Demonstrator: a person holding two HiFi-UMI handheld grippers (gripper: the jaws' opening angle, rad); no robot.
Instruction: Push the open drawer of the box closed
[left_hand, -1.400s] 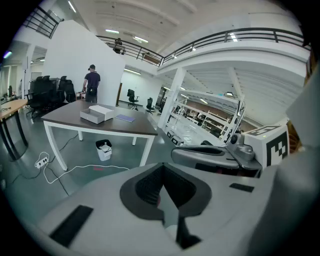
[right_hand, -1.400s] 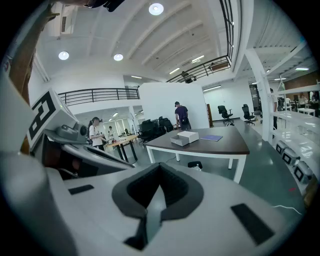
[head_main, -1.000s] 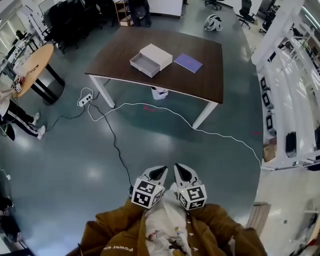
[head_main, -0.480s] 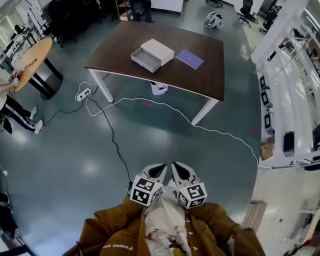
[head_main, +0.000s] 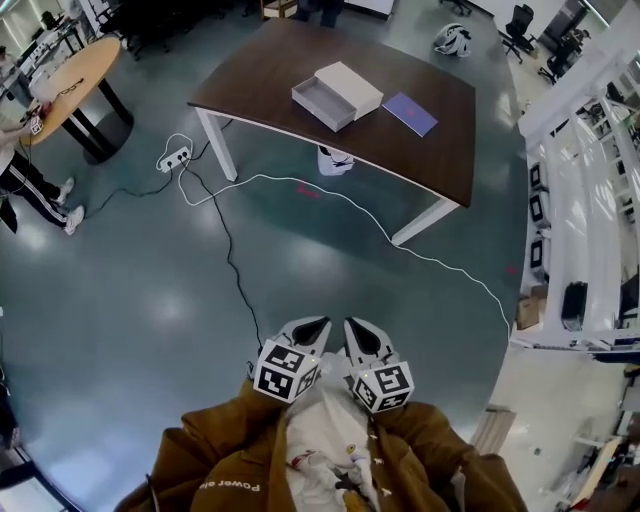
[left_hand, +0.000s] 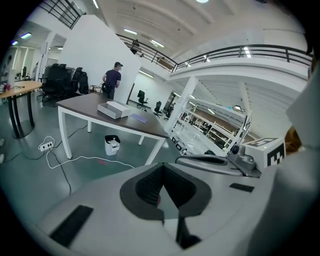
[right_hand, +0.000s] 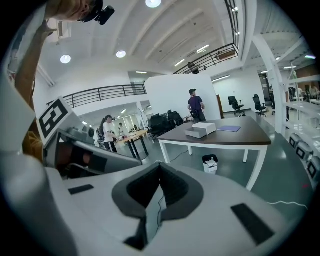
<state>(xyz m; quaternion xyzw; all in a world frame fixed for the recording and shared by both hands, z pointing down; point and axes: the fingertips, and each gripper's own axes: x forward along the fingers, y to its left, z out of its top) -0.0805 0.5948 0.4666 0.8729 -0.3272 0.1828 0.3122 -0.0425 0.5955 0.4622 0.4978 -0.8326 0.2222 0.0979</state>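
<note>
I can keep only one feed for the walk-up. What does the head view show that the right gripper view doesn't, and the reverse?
Only the head view: the inside of the open drawer from above, the marker cube on the right gripper, and the jacket front.
Only the right gripper view: a person standing beyond the table, the balcony railing and the ceiling lights.
Both: the table, the box, the purple sheet beside it and the bin under the table.
</note>
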